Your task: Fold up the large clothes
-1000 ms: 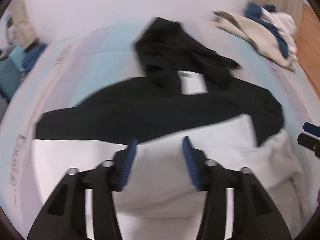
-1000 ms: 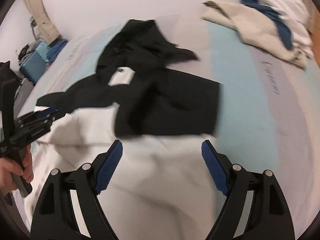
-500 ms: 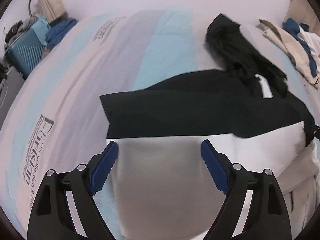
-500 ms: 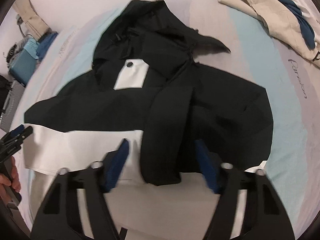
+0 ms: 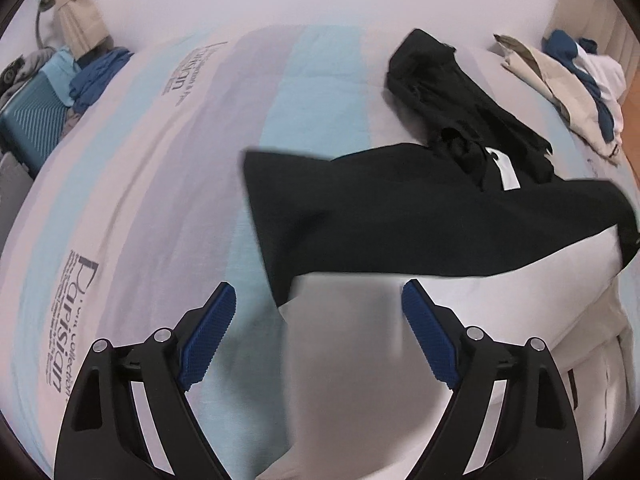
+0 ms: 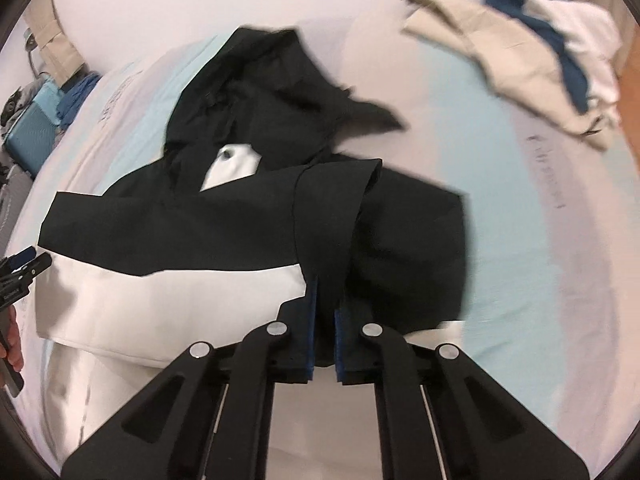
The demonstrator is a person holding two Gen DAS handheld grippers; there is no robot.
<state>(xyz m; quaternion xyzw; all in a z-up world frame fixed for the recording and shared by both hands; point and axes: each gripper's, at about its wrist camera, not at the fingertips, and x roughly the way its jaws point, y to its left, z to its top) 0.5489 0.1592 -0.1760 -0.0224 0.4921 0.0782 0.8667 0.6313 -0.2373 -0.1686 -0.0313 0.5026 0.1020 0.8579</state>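
Note:
A black and white hooded jacket (image 6: 248, 216) lies spread on the bed, hood toward the wall, with a black sleeve (image 6: 332, 208) folded over its front. My right gripper (image 6: 323, 296) is shut on the end of that black sleeve. My left gripper (image 5: 318, 320) is open and empty above the jacket's white lower part (image 5: 344, 344), at the garment's left edge. The jacket (image 5: 400, 216) fills the right half of the left wrist view. The left gripper also shows in the right wrist view (image 6: 20, 268) at the far left edge.
The bed has a striped blue, grey and white cover (image 5: 160, 200) with printed lettering. A pile of beige, blue and white clothes (image 6: 532, 52) lies at the far right corner. A teal suitcase (image 5: 28, 120) and more clothes stand beside the bed at the left.
My right gripper has closed on the folded black sleeve; it was open before. My left gripper opened wide and moved to the left edge of the jacket.

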